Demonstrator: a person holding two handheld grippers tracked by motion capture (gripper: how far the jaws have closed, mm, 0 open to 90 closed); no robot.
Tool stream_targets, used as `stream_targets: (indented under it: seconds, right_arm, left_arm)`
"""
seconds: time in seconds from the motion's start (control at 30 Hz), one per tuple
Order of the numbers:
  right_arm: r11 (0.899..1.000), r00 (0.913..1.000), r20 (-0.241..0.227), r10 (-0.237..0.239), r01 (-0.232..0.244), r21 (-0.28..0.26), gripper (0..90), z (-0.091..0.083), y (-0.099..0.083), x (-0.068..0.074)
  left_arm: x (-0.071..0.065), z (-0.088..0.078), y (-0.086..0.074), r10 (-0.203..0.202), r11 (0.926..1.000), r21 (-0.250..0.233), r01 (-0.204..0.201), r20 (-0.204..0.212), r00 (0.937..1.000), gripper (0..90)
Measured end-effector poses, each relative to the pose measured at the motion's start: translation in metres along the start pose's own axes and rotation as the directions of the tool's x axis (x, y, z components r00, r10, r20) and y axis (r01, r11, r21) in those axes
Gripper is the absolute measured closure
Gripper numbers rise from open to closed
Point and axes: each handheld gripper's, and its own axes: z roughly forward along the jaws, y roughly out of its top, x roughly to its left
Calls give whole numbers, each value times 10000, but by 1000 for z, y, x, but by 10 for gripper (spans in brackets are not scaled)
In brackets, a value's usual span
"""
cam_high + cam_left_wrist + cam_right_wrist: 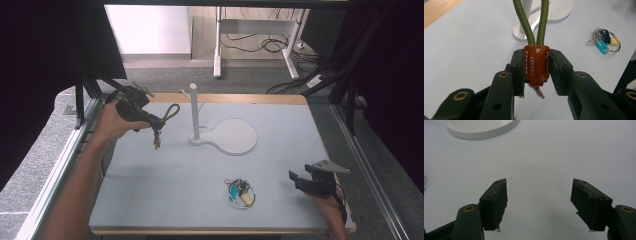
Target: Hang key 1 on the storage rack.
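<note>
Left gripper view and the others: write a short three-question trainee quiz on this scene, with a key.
1. True or false: the left gripper is clamped on the brown leather tab of the green rope keychain.
2. Where does the key ring with coloured tags lie? A) on the white stand's round base B) on the table between the stand and the near edge C) hung on the stand's peg
3. Fill in: the right gripper has its jaws ____, with nothing between them.

Key: 1 true. 2 B; it lies on the white table, apart from the white peg stand. 3 open.
</note>
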Motion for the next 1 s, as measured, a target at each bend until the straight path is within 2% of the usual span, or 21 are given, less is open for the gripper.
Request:
stream_targets:
  seconds: [0.4, 0.77, 1.0]
  right_arm:
    - [10000, 10000, 20, 62, -62, -44, 305, -2, 0, 0]
    - [10000, 10000, 59, 40, -40, -39, 305, -2, 1, 0]
    - [10000, 10000, 34, 15, -15, -13, 306, -3, 1, 0]
  left_arm:
    - [12, 2, 9, -126, 9999, -20, 127, 54, 9999, 666]
    - [23, -2, 24, -306, 9995, 45, 306, -51, 9995, 666]
    - [27, -3, 32, -369, 9993, -96, 369, -62, 9993, 666]
